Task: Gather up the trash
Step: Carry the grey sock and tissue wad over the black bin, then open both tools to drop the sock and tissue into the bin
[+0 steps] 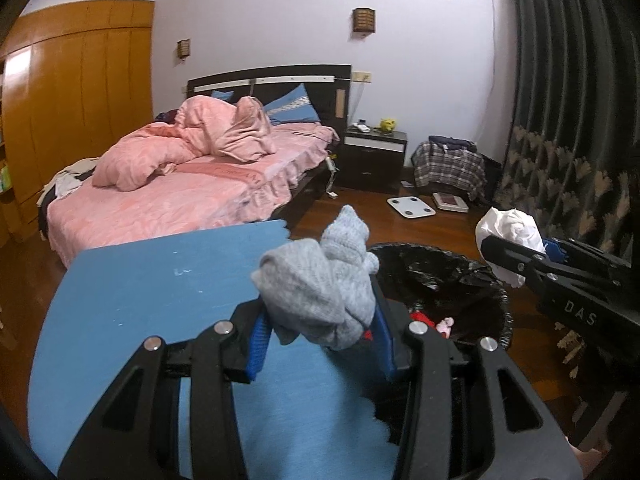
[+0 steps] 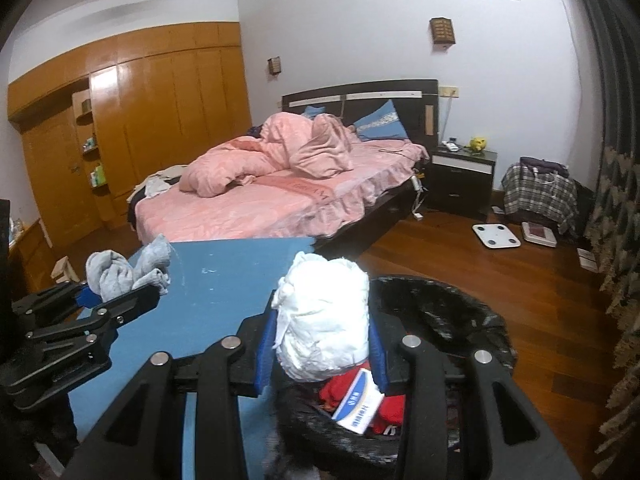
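Far on your left stands the big orange-brown wardrobe point(image 2: 160, 92). Next to it is the bed point(image 2: 280, 204) with its pink blanket point(image 2: 280, 152) in a heap.

In front of the bed is the blue desk point(image 1: 160, 280). Your left gripper point(image 1: 320, 332) is over the right part of the desk, next to the bin. It is partly closed, and its blue pads squeeze a gray sock bundle point(image 1: 320, 280) from both sides. The bundle sticks up above the pads. From the right wrist view you can see the same gripper from the side, with the gray bundle poking out on top.

Just right of the desk is the trash bin point(image 2: 472, 320) with a black bag inside it. It stands on the wood floor point(image 2: 500, 272). In the bin lie some red things point(image 2: 340, 394) and a small white and blue box point(image 2: 356, 404).

Your right gripper point(image 2: 324, 350) is over the left rim of the bin. It is partly closed too, and its pads press on a white crumpled wad point(image 2: 324, 312). The wad is up in the air, above the red things.

Farther right, by the wall, is a dark nightstand point(image 2: 464, 180). A white scale point(image 2: 496, 235) lies on the floor near it. A dark curtain point(image 2: 616, 120) hangs at the far right.
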Motion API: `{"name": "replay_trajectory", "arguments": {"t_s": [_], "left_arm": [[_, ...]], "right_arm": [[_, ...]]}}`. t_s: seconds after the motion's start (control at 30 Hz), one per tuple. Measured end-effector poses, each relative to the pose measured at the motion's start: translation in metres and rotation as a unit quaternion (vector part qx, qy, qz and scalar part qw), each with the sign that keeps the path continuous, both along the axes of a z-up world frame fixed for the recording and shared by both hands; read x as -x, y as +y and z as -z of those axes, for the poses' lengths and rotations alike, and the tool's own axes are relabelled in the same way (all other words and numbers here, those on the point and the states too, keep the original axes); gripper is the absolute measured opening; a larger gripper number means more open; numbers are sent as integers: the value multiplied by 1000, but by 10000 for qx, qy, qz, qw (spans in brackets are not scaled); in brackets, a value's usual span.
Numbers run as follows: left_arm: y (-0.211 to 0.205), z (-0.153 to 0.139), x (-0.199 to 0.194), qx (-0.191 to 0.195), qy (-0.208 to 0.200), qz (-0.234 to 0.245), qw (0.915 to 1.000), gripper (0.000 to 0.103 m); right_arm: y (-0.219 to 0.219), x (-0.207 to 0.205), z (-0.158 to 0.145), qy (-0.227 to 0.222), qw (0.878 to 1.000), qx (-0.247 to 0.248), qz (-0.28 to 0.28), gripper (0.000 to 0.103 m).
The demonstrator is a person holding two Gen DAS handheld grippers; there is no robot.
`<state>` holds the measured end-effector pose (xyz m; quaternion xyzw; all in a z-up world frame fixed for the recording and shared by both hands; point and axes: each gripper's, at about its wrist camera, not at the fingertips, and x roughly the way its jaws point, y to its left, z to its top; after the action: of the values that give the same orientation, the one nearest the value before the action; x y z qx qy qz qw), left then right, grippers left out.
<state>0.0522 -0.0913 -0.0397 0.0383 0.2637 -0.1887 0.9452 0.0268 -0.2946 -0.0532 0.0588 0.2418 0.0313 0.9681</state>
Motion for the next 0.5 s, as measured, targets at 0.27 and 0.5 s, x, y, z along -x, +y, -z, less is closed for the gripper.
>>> {"name": "replay_trajectory", "arguments": {"t_s": [0.27, 0.5], "left_arm": [[-38, 10, -18, 8, 70, 262, 9996, 42], [-74, 23, -38, 14, 165, 516, 9985, 42]], "right_arm": [[-35, -4, 9, 75, 9994, 92, 330, 38], [-68, -7, 20, 170, 9980, 112, 597, 38]]}}
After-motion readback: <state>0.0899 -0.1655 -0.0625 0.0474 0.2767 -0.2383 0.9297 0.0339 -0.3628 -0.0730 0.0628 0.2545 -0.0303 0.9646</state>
